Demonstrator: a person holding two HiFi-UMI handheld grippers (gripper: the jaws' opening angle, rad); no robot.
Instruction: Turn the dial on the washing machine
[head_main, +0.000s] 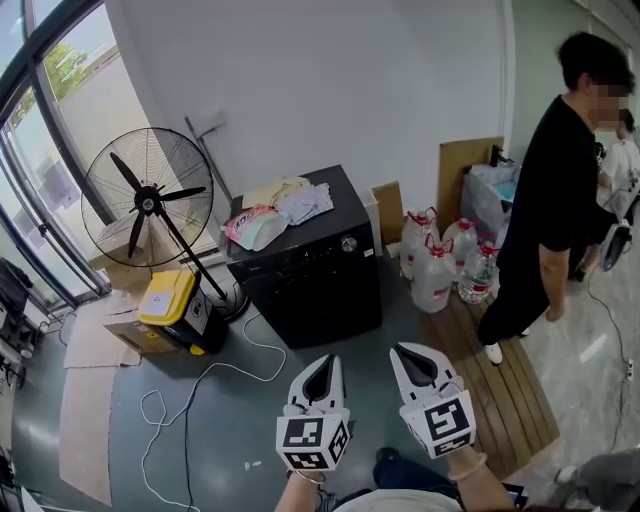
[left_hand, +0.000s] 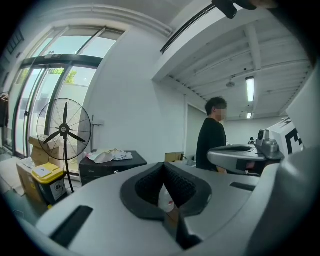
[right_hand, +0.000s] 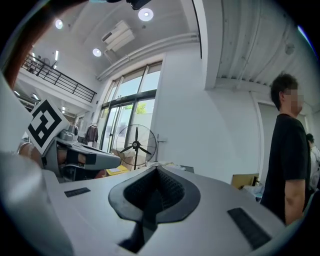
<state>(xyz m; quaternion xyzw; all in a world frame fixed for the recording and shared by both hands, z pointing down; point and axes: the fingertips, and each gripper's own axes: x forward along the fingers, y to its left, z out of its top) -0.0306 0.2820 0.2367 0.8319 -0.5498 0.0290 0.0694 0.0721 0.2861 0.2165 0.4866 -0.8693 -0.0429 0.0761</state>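
Both same build: left gripper, right gripper. Smooth white-grey shells, black ribbed pads lining teardrop opening (rubbery look tbh). White cube, black square markers, each one.

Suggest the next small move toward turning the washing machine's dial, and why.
Probably walk closer and bring the right hand-held gripper toward the dial, opening its jaws on the way. It and the left hand-held gripper are shut, empty and well short of the black washing machine.
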